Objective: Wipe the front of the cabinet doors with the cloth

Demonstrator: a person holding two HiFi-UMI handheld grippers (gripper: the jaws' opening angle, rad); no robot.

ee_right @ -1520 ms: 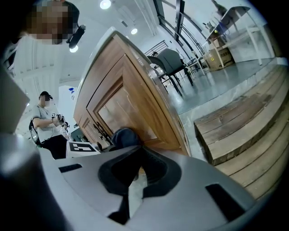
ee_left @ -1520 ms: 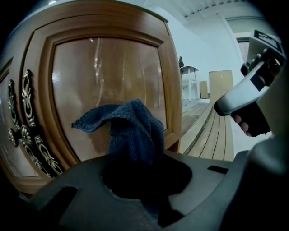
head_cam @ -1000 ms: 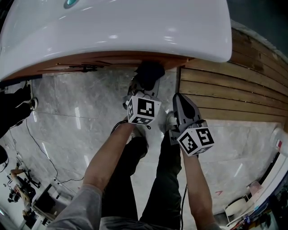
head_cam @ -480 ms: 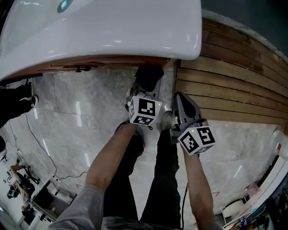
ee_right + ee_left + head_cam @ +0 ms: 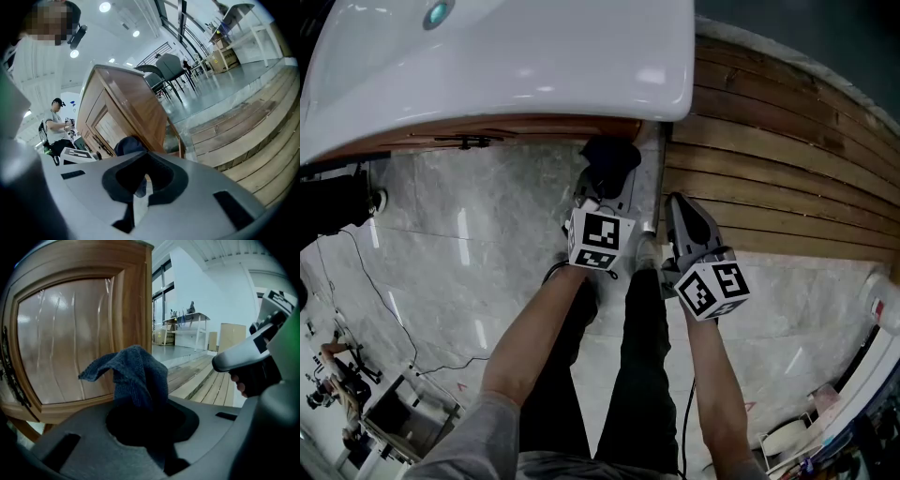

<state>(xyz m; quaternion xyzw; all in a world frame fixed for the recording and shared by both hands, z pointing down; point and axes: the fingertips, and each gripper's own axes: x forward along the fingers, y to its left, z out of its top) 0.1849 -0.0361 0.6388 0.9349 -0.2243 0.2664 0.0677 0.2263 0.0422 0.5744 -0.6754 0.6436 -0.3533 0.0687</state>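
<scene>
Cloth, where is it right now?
In the left gripper view, the cloth is pinched in the left gripper, just in front of the cabinet door, near its right edge.

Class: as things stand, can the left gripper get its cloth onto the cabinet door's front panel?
Probably yes: the left gripper, shut on the blue cloth, faces the cabinet door with nothing visible between them.
</scene>
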